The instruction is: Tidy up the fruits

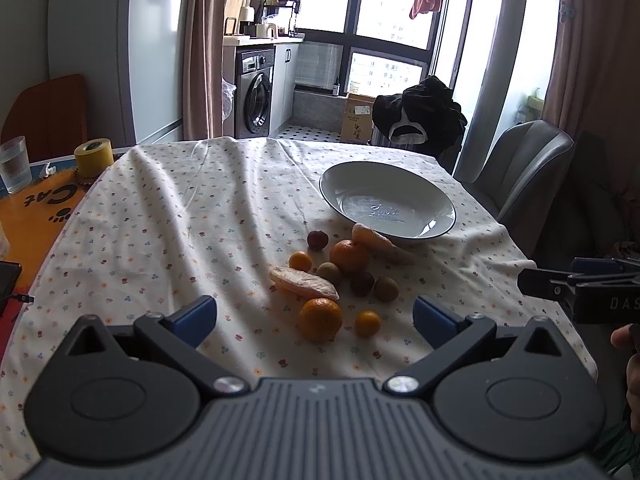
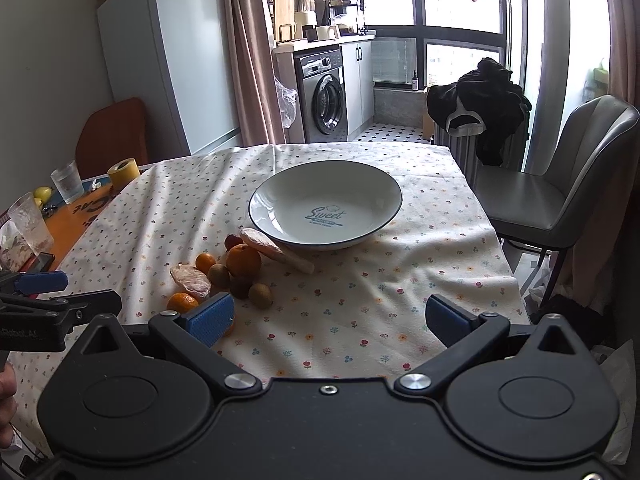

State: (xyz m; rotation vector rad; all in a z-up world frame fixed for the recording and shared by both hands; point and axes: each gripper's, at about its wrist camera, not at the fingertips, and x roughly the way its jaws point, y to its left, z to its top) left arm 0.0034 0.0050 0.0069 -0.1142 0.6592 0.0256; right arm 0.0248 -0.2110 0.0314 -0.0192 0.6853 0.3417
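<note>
Several fruits lie in a cluster on the floral tablecloth, just in front of an empty white plate point(image 1: 400, 196) point(image 2: 360, 196) printed "Sweet". Nearest me is a large orange point(image 1: 320, 326) with a small orange point(image 1: 367, 323) beside it. Behind them lie a wrapped pink fruit segment point(image 1: 304, 283) point(image 2: 190, 277), another orange point(image 1: 349, 256) point(image 2: 243, 261), brown kiwi-like fruits point(image 1: 386, 289) point(image 2: 260, 294) and dark plums point(image 1: 362, 283). A second wrapped segment point(image 1: 376, 240) point(image 2: 276, 252) leans on the plate's rim. My left gripper point(image 1: 316, 316) is open above the near orange. My right gripper point(image 2: 330, 316) is open, to the right of the cluster.
A yellow tape roll point(image 1: 94, 157) and a water glass point(image 1: 15, 164) stand on an orange mat at the left. A phone point(image 2: 40, 262) lies near the left edge. A grey chair point(image 2: 560, 200) stands at the table's right side. The cloth is wrinkled.
</note>
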